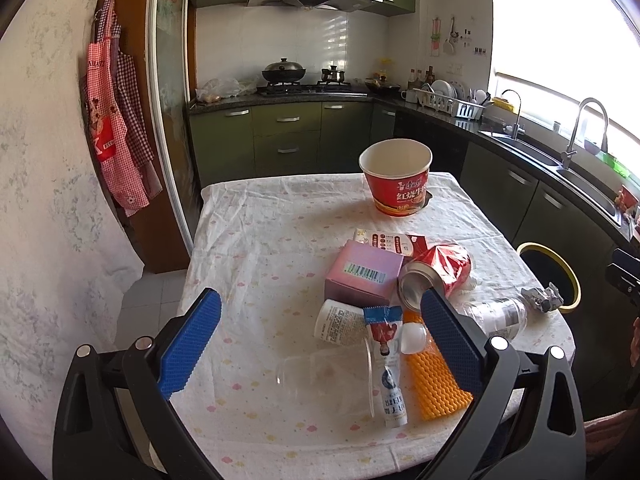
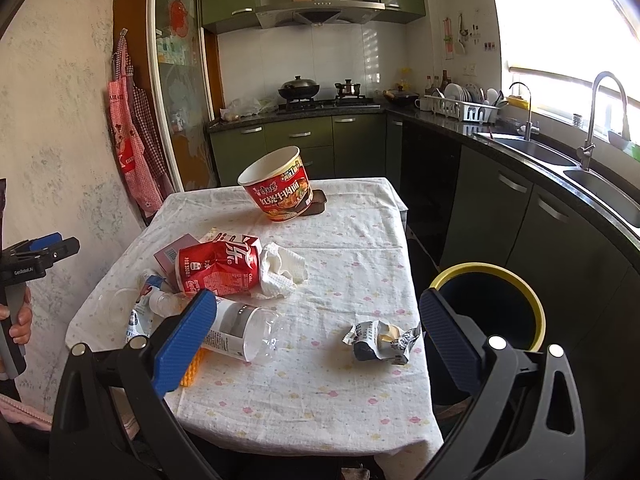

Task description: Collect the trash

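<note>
Trash lies in a heap on the cloth-covered table: a crushed red can, a pink box, a clear plastic bottle, a clear cup, an orange mesh sleeve and a blue-and-white wrapper. A crumpled silver wrapper sits apart near the table's right edge. A red noodle bowl stands at the far side. My left gripper is open above the heap. My right gripper is open above the table, between bottle and silver wrapper.
A black bin with a yellow rim stands on the floor right of the table. A white tissue lies by the can. Kitchen counters with a sink run along the right. A hand holds the left gripper's grip.
</note>
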`<action>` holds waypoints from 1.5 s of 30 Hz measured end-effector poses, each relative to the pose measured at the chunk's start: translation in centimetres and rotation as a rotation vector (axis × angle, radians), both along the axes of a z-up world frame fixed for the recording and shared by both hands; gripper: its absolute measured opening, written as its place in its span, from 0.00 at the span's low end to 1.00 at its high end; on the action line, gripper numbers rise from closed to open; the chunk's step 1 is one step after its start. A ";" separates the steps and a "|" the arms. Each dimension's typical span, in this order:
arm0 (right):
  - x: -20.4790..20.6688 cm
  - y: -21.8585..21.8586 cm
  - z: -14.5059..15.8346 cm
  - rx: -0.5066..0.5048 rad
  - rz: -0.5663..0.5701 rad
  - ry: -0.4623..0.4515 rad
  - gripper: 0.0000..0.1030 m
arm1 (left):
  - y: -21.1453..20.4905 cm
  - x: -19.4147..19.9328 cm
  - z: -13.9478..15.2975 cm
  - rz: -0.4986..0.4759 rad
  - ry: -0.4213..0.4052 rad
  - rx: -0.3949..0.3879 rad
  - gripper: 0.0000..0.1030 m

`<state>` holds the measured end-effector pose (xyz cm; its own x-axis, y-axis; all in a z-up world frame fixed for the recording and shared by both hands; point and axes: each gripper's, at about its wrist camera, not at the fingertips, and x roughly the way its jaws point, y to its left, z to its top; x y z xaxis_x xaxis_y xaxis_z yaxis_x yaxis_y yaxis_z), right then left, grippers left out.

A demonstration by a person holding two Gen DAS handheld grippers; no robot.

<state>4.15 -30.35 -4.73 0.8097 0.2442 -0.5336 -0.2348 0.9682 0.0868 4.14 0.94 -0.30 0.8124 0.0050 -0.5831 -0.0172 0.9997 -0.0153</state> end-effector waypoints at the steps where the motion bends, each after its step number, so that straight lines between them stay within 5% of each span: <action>1: 0.6 0.1 0.2 -0.001 0.011 0.008 0.94 | 0.3 0.7 0.1 -0.003 -0.001 0.004 0.96; 7: 5.6 1.4 2.9 -0.028 0.078 0.064 0.94 | 1.5 6.7 0.4 -0.022 0.003 0.024 0.96; 15: 17.3 5.4 6.0 -0.095 0.121 0.179 0.93 | 3.6 17.2 -2.0 -0.016 0.048 0.004 0.96; 22: 28.8 9.9 6.2 -0.133 0.105 0.314 0.73 | 5.7 24.3 -4.3 -0.001 0.072 -0.009 0.96; 33: 41.2 13.5 1.6 -0.288 0.032 0.465 0.50 | 6.5 25.1 -6.1 -0.026 0.060 -0.039 0.96; 41: 43.5 14.8 -1.2 -0.392 0.007 0.518 0.30 | 6.5 24.9 -6.5 -0.049 0.066 -0.067 0.96; 45: 43.7 14.7 -2.0 -0.414 -0.007 0.538 0.11 | 6.2 24.9 -6.7 -0.063 0.072 -0.067 0.96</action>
